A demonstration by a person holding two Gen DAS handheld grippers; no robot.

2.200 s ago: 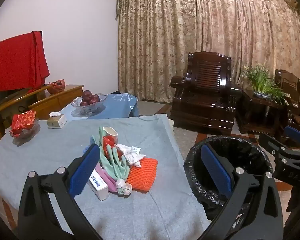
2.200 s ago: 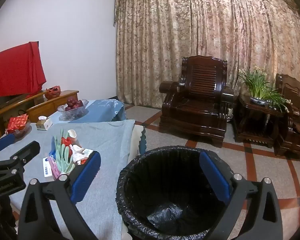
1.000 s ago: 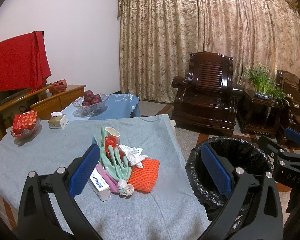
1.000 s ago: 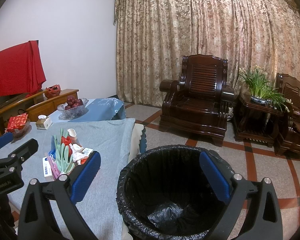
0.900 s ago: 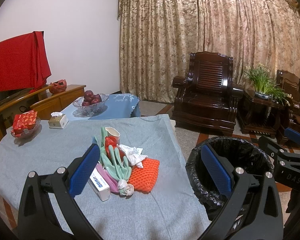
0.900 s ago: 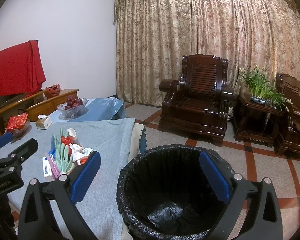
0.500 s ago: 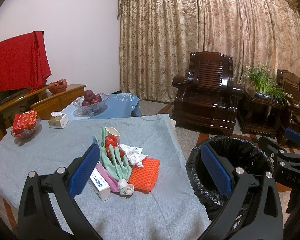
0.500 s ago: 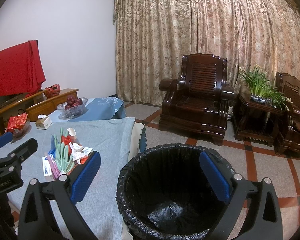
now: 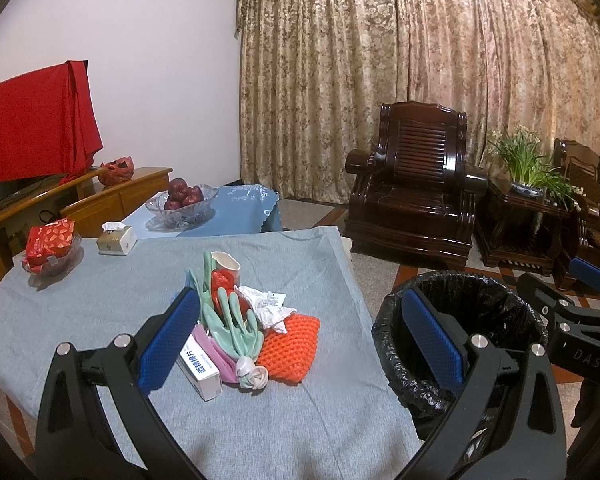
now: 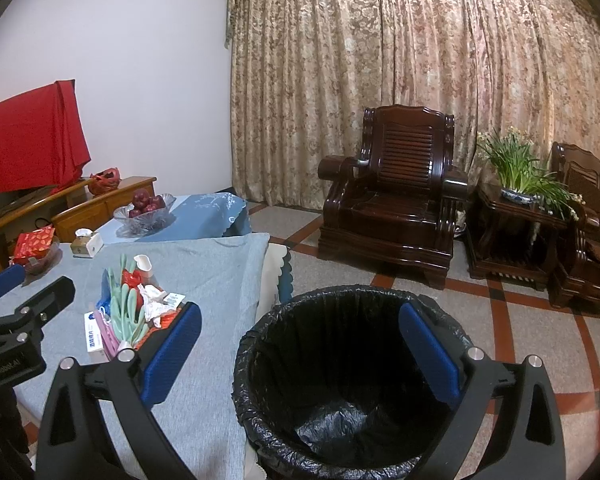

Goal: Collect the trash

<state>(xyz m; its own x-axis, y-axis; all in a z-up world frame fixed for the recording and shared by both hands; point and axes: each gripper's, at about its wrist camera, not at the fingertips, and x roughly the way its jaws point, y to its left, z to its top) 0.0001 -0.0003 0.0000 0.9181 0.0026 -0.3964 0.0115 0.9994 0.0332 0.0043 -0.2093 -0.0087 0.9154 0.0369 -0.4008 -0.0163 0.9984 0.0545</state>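
Orange mesh sponge [image 9: 290, 347] is located lower centre, nearest the left gripper [image 9: 300, 344]; both the left and the right gripper [image 10: 300, 354] are spread, empty.

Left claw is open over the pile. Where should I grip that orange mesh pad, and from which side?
Take the orange mesh pad by its free edge toward the trash bin, coming from above with the left claw. That edge lies bare on the grey tablecloth; the opposite edge is tucked under crumpled paper and green gloves.
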